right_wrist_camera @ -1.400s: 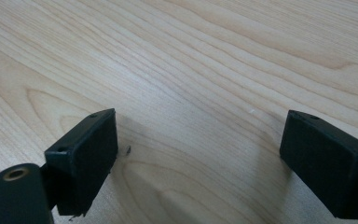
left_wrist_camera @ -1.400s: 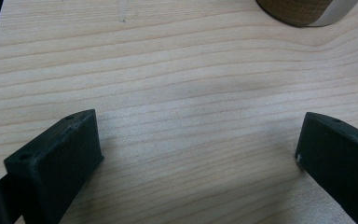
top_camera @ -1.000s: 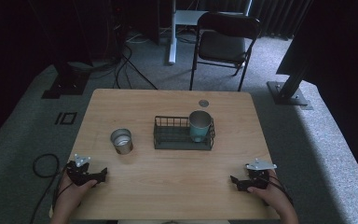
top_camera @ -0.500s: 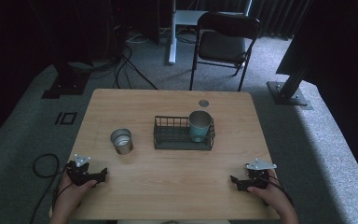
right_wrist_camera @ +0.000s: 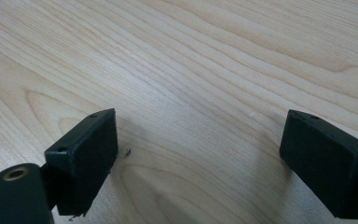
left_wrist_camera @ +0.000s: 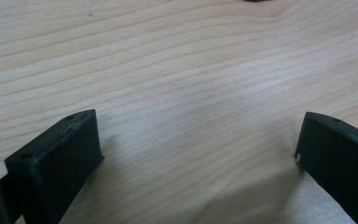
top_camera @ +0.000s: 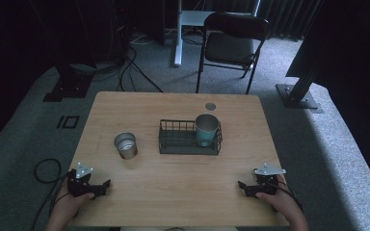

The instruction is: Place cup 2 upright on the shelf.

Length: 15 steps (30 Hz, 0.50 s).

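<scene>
A teal cup (top_camera: 206, 129) stands upright in the right end of a dark wire basket (top_camera: 173, 139) at the middle of the wooden table (top_camera: 183, 183). Left of the basket a metal cup (top_camera: 125, 145) stands alone on the wood. My left gripper (top_camera: 105, 185) rests near the front left corner, held by a hand, its jaws wide open over bare wood (left_wrist_camera: 200, 126). Near the front right corner my right gripper (top_camera: 241, 185) lies the same way, open, with nothing between its fingers (right_wrist_camera: 86, 158).
A small round grey disc (top_camera: 210, 106) lies near the table's far edge. Behind the table stand a dark folding chair (top_camera: 231, 43) and a white desk leg (top_camera: 177, 33). Cables (top_camera: 43, 168) trail on the carpet at the left.
</scene>
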Available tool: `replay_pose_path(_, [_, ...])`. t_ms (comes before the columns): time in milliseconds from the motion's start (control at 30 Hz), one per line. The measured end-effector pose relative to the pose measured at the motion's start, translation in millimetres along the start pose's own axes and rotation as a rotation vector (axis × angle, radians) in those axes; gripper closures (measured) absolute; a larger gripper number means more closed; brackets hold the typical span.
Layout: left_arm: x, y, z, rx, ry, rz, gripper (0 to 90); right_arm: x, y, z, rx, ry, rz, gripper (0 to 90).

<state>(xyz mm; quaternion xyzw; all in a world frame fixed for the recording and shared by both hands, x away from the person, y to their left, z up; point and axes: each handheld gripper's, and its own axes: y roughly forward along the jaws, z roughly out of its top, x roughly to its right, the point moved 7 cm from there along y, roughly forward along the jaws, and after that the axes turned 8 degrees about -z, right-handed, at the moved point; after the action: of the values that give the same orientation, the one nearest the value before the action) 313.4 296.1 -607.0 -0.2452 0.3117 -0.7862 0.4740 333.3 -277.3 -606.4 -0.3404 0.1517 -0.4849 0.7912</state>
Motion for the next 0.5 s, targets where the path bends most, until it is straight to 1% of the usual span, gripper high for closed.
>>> replay_pose_path(133, [4.3, -3.6, 0.7, 0.010, 0.008, -0.002, 0.7, 0.0, 0.0, 0.0, 0.000, 0.000, 0.000, 11.0])
replay_pose_path(200, [7.2, -6.4, 2.8, 0.024, 0.006, -0.017, 0.7, 0.0, 0.0, 0.0, 0.000, 0.000, 0.000, 11.0])
replay_pose_path(267, [9.1, -8.8, 4.9, 0.032, 0.015, -0.020, 0.7, 0.0, 0.0, 0.0, 0.000, 0.000, 0.000, 11.0])
replay_pose_path(367, [10.1, -10.5, 7.9, 0.036, 0.025, -0.025, 0.7, 0.0, 0.0, 0.0, 0.000, 0.000, 0.000, 11.0])
replay_pose_path(500, [11.0, -10.6, 13.6, 0.050, 0.029, -0.033, 0.7, 0.0, 0.1, 0.0, 0.001, -0.001, 0.000, 10.9])
